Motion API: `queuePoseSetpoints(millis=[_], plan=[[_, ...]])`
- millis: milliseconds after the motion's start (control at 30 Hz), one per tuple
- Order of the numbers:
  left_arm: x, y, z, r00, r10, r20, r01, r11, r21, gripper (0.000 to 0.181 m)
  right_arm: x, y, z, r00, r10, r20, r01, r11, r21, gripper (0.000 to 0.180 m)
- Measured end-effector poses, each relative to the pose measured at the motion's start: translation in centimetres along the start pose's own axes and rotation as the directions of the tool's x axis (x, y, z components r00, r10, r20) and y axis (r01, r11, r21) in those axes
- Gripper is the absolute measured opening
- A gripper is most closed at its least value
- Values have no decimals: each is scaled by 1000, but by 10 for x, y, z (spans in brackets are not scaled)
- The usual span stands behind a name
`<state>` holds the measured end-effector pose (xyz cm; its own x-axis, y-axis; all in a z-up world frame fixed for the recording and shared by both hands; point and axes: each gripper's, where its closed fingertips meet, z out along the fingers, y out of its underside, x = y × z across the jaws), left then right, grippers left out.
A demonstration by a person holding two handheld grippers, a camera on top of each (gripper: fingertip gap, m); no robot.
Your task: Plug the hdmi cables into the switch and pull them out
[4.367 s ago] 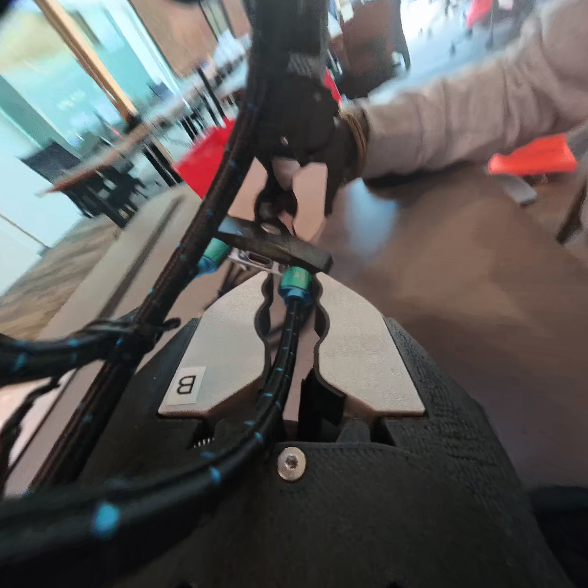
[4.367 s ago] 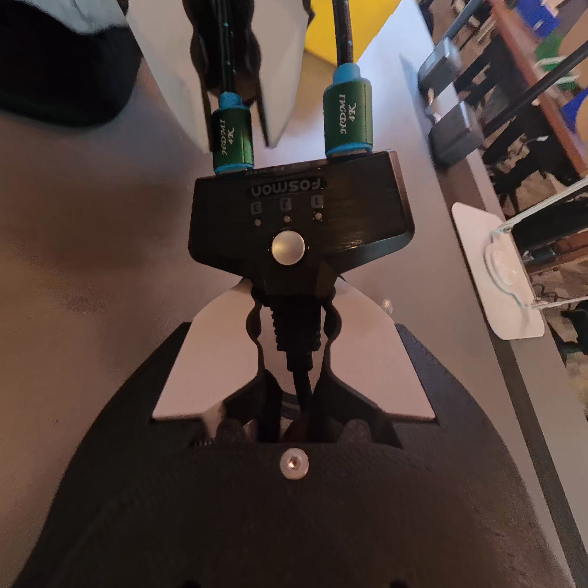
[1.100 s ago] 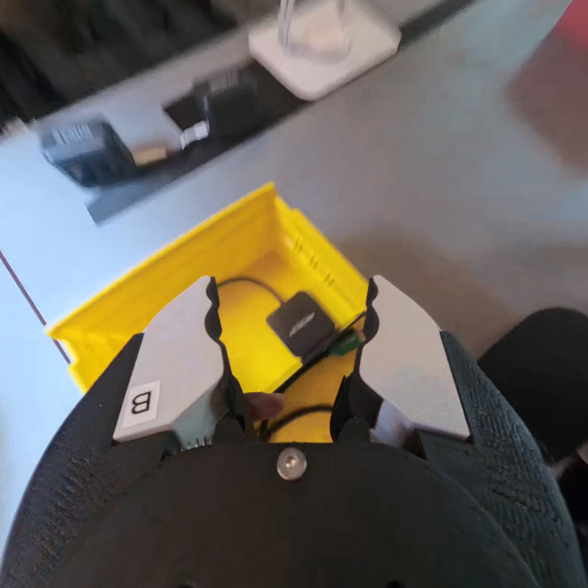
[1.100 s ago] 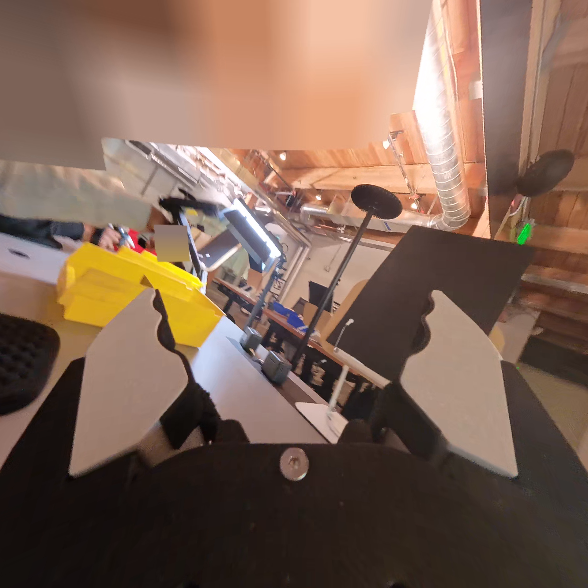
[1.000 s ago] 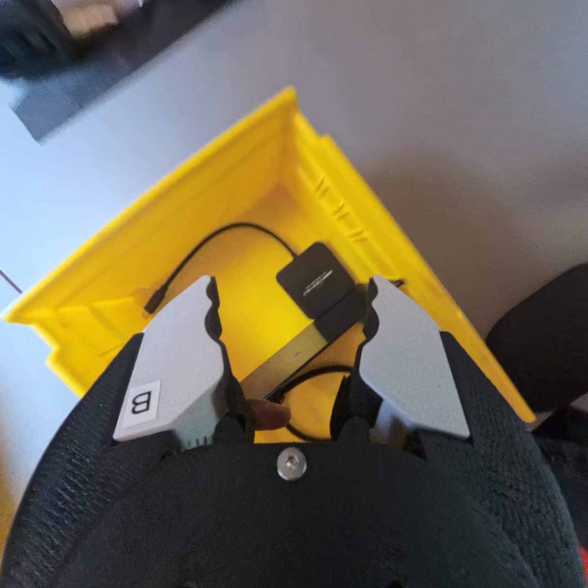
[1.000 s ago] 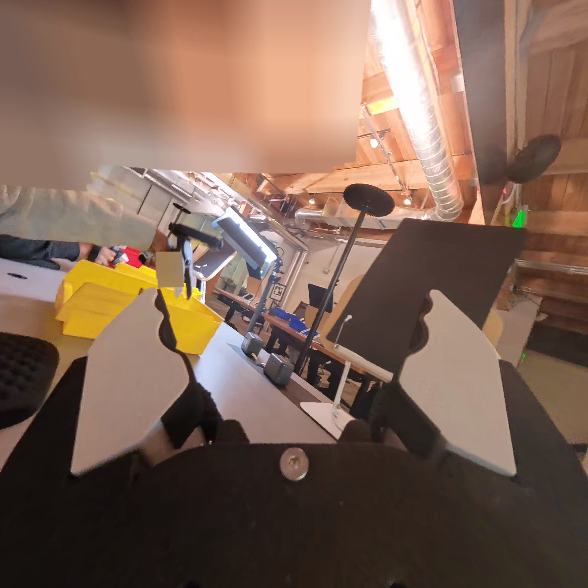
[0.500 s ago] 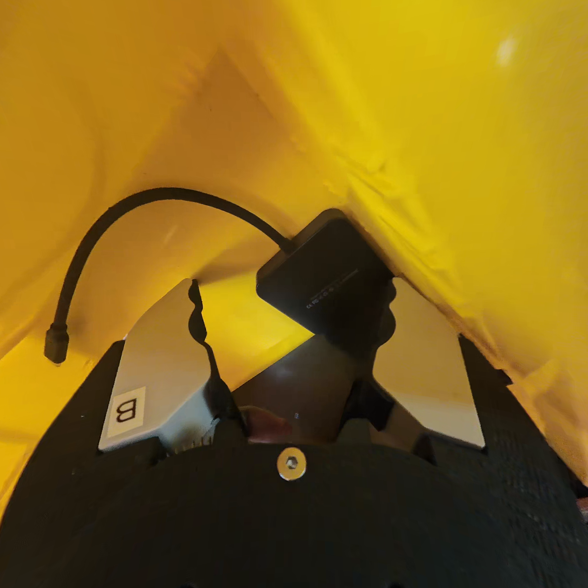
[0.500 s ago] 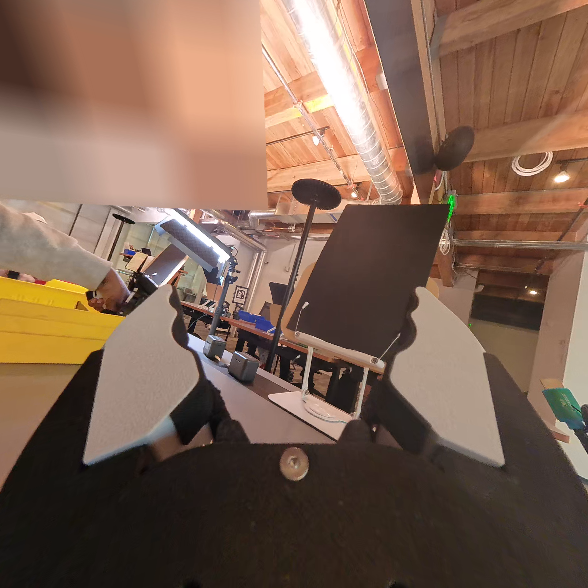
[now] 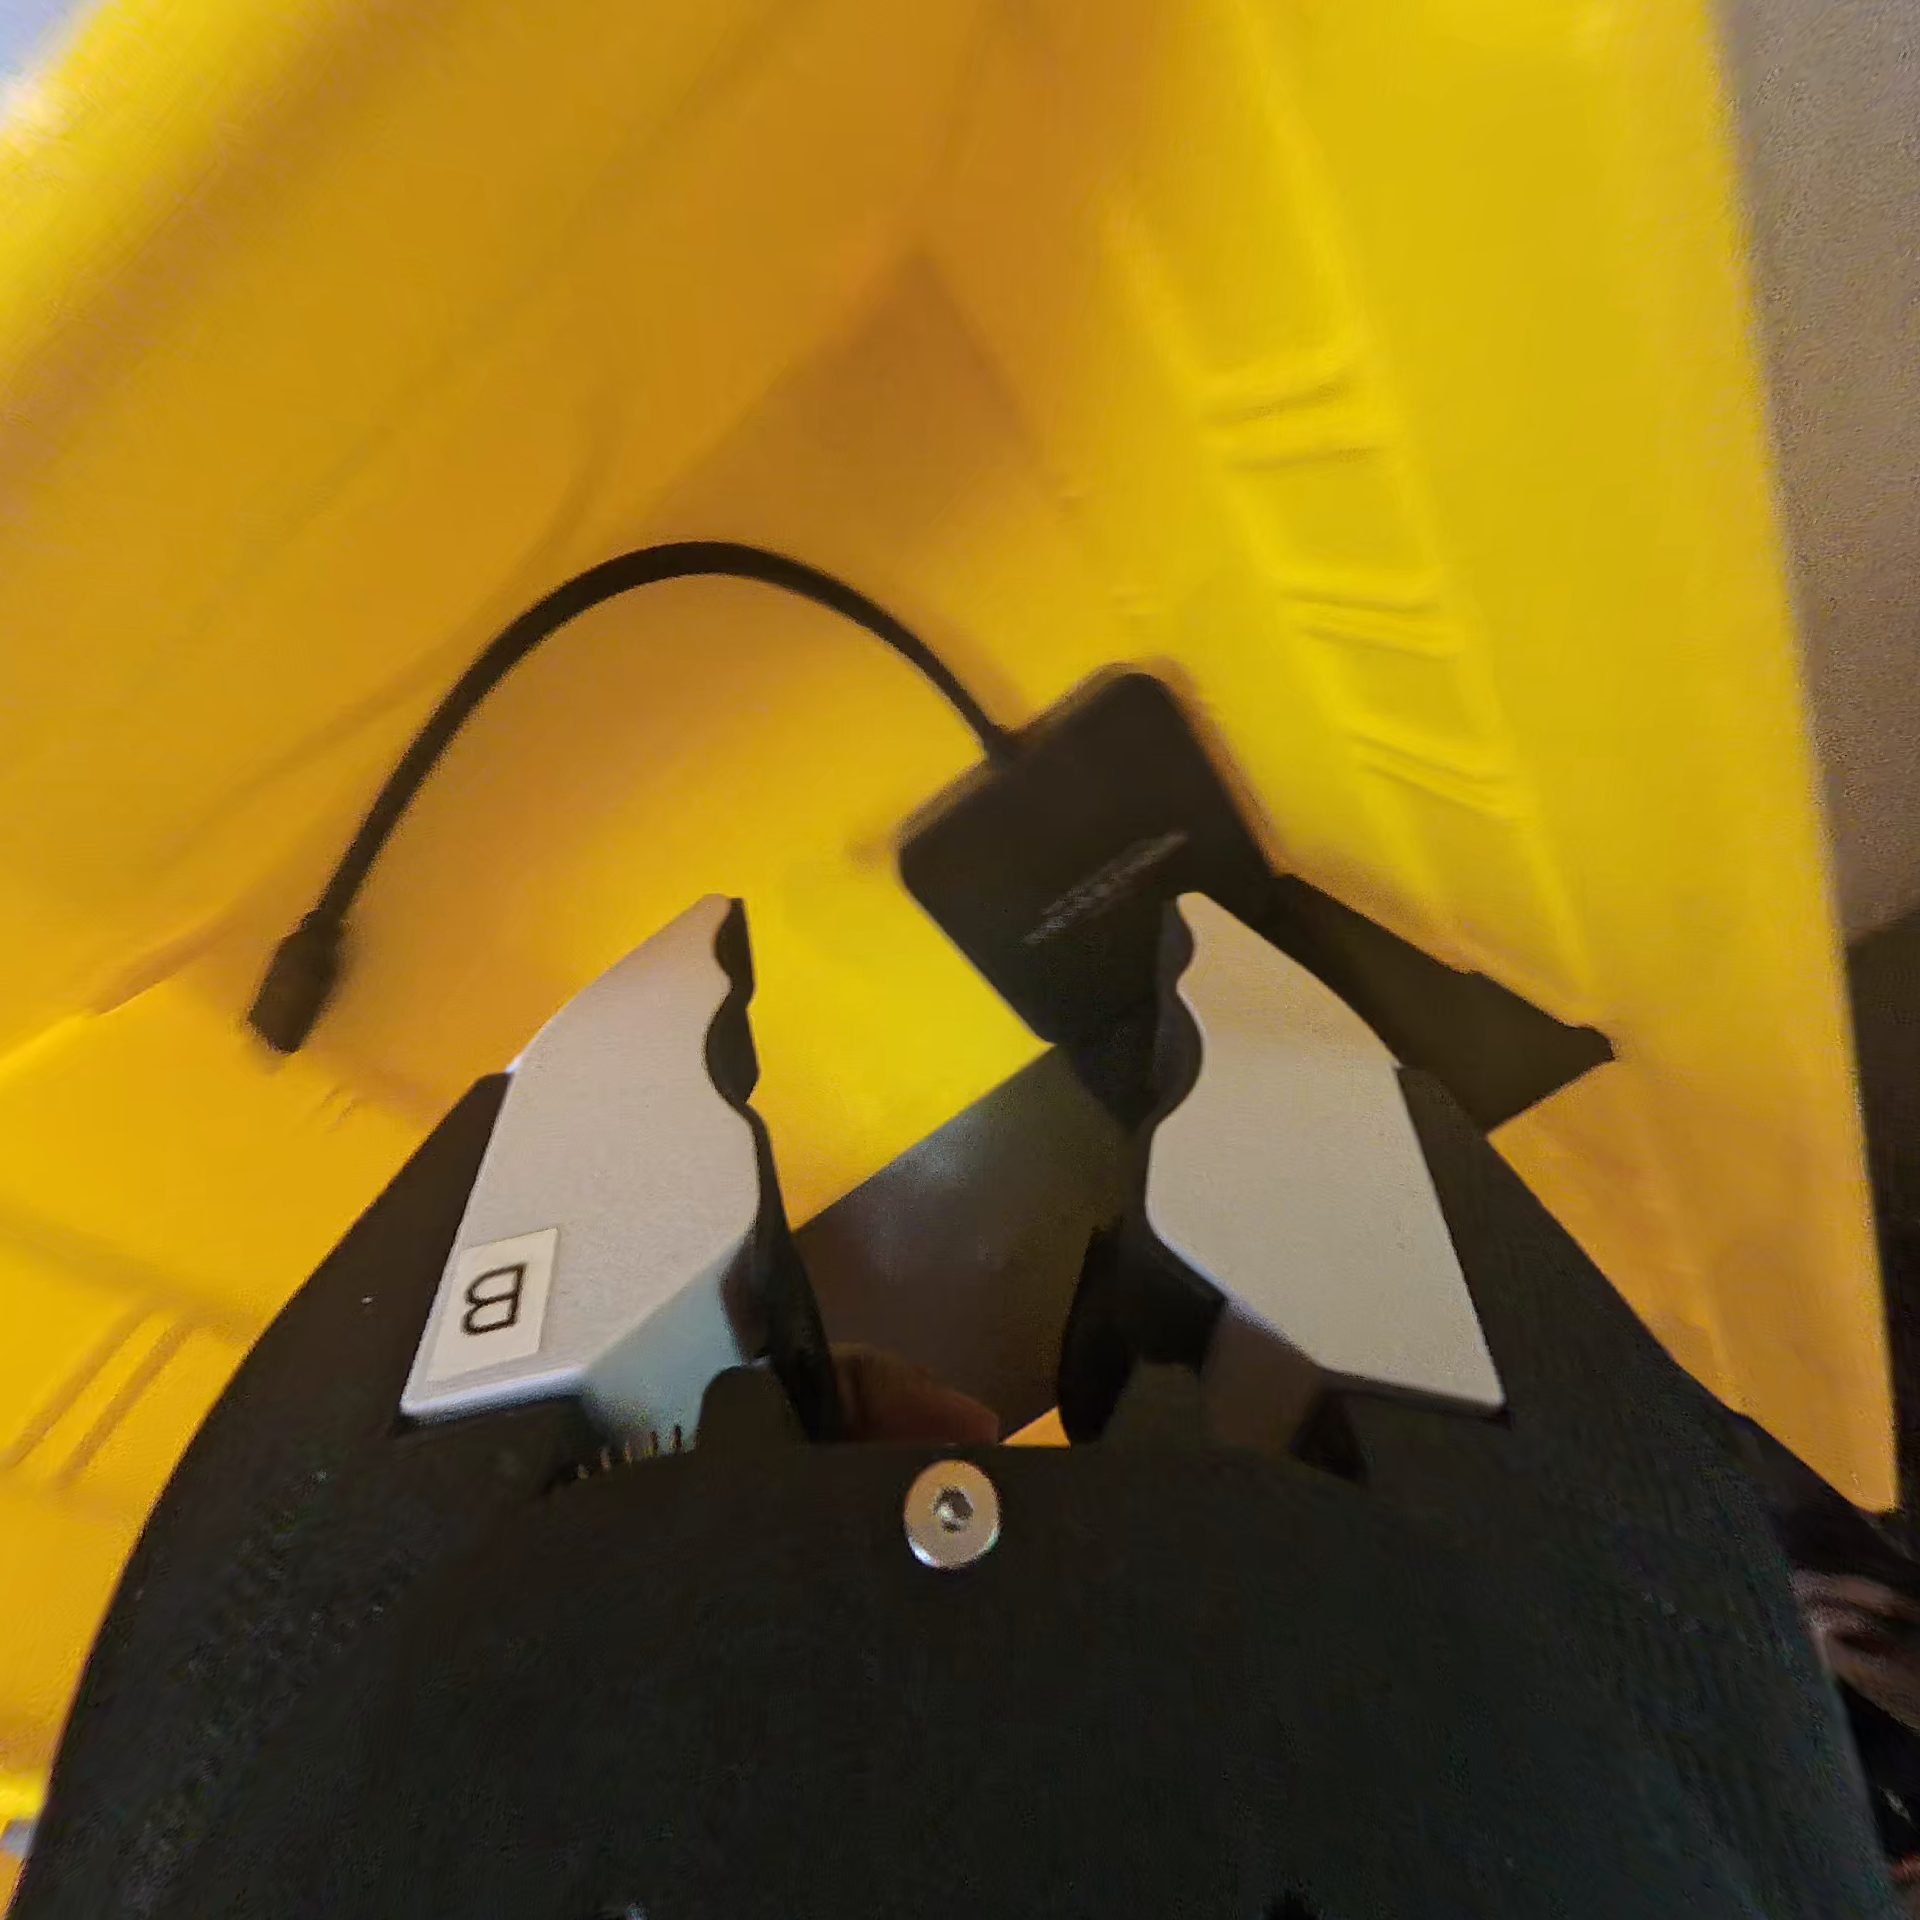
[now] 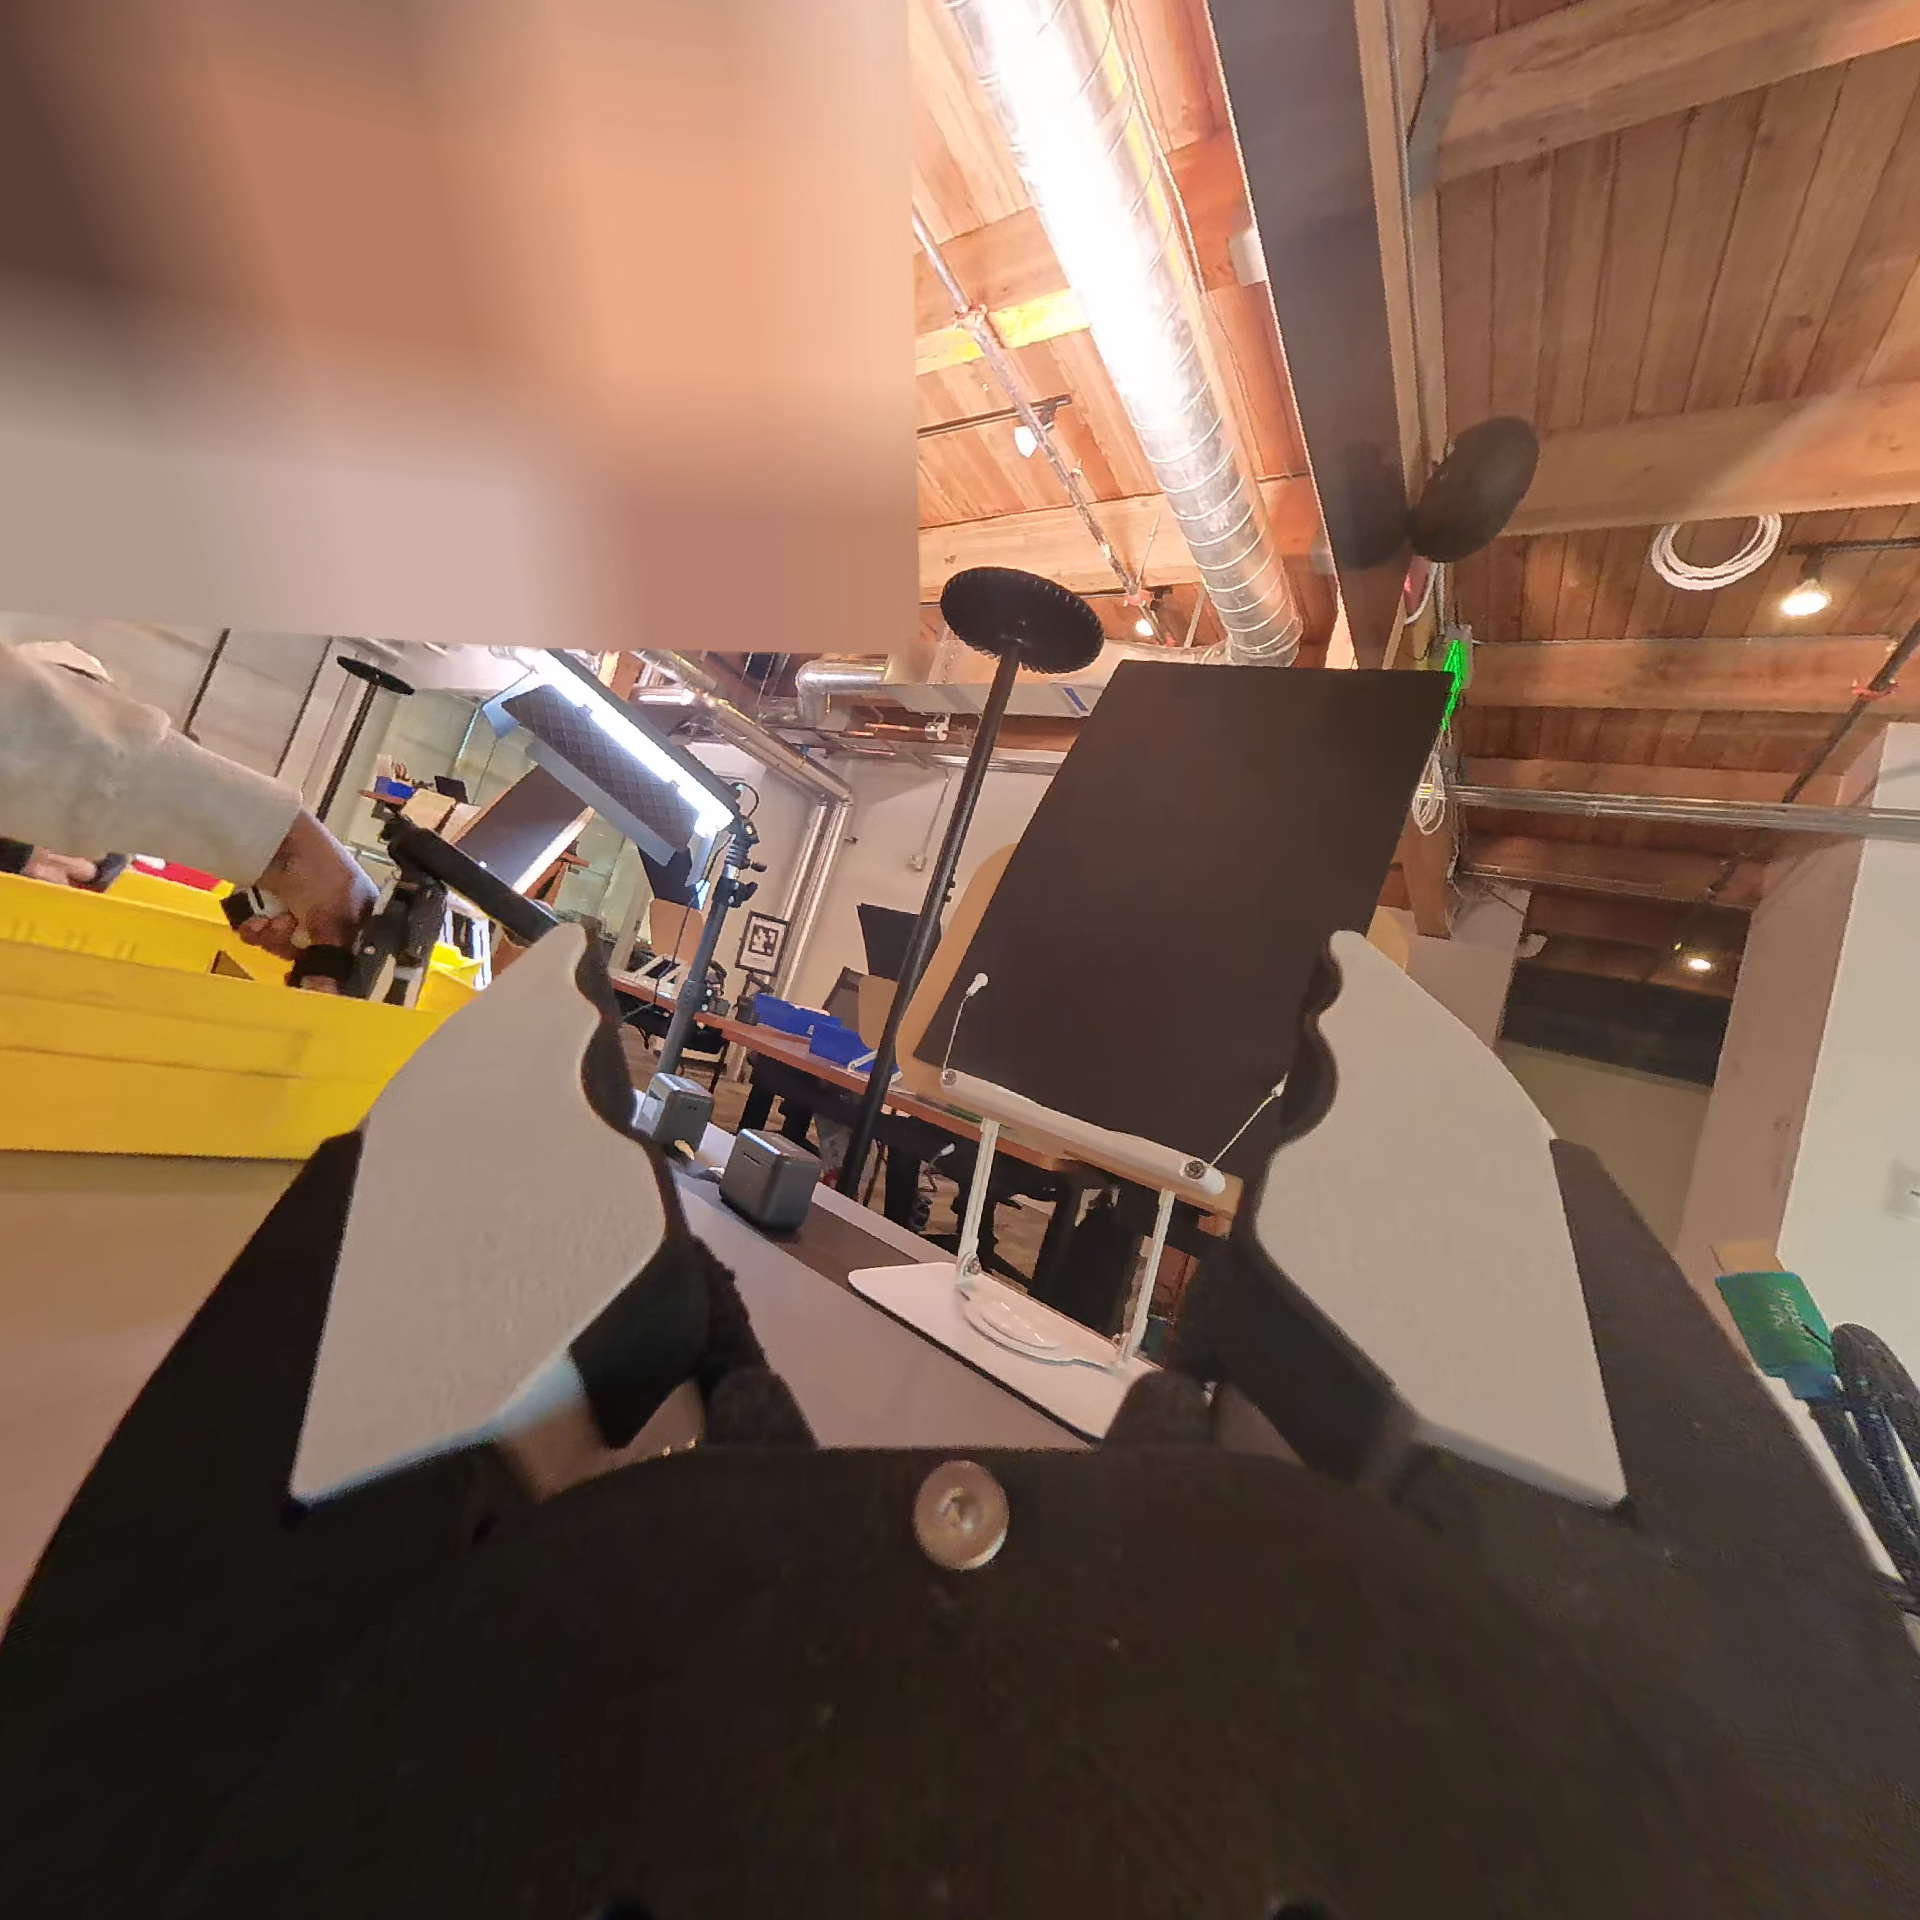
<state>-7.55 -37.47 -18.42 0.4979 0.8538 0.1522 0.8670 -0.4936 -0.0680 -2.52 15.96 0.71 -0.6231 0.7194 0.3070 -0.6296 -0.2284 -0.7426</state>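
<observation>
Left wrist view looks down into a yellow bin (image 9: 1299, 312). The left gripper (image 9: 951, 961) has its fingers spread and grips nothing. A small black box (image 9: 1081, 862) lies on the bin floor, touching the right finger's tip, with a short black cable (image 9: 582, 613) arcing off to the left and a dark flat piece (image 9: 1434, 997) beneath it. In the right wrist view, the right gripper (image 10: 961, 1013) is spread wide and empty above a grey table (image 10: 135, 1247). The bin sits far left; a black panel (image 10: 1195, 873) on a white stand is farther off. An HDMI plug (image 10: 1771, 1325) shows at the right edge.
</observation>
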Motion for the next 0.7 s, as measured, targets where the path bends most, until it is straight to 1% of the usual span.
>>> queuePoseSetpoints(millis=[67,133,200,233,267,300,333,367,400,533,567,600,633,700], plan=[[8,0,7,998,65,-8,-65,997,-30,80,0,-1,0,1000,6,-1,-6,1000,4,122],[10,-4,14,990,140,19,-139,989,-49,77,0,0,0,1000,-3,-3,3,1000,0,122],[15,-20,17,989,148,22,-149,989,11,74,0,-1,0,1000,-10,-5,10,1000,0,121],[12,-25,21,987,151,52,-152,988,22,67,1,-1,0,1000,-12,-8,12,1000,-1,121],[15,-25,23,991,135,22,-136,991,18,66,1,-1,0,1000,-14,-11,14,1000,-3,121],[16,-25,24,997,72,-13,-72,997,8,66,2,0,0,1000,-15,-14,15,1000,-5,121],[15,-26,24,1000,10,-30,-9,1000,12,62,2,0,-1,1000,-15,-15,15,1000,-7,120],[15,-26,24,999,-9,-33,10,1000,14,57,2,1,-1,1000,-17,-15,17,1000,-9,120],[21,-26,25,997,-15,-79,15,1000,8,44,1,2,0,1000,-22,-14,21,1000,-14,120],[20,-26,23,997,-4,-75,6,1000,21,42,-1,8,1,998,-61,-3,61,997,-52,119],[17,-27,18,997,0,-71,3,999,41,27,-2,9,1,998,-67,-1,67,996,-58,119],[14,-32,7,998,-2,-64,8,996,94,15,-2,9,1,998,-69,0,69,996,-60,119],[10,-31,-2,998,-1,-55,7,994,106,15,-2,8,1,998,-67,-1,67,996,-58,118],[-4,-22,-13,1000,9,27,-11,996,89,14,-1,6,0,998,-62,-7,62,997,-48,118]])
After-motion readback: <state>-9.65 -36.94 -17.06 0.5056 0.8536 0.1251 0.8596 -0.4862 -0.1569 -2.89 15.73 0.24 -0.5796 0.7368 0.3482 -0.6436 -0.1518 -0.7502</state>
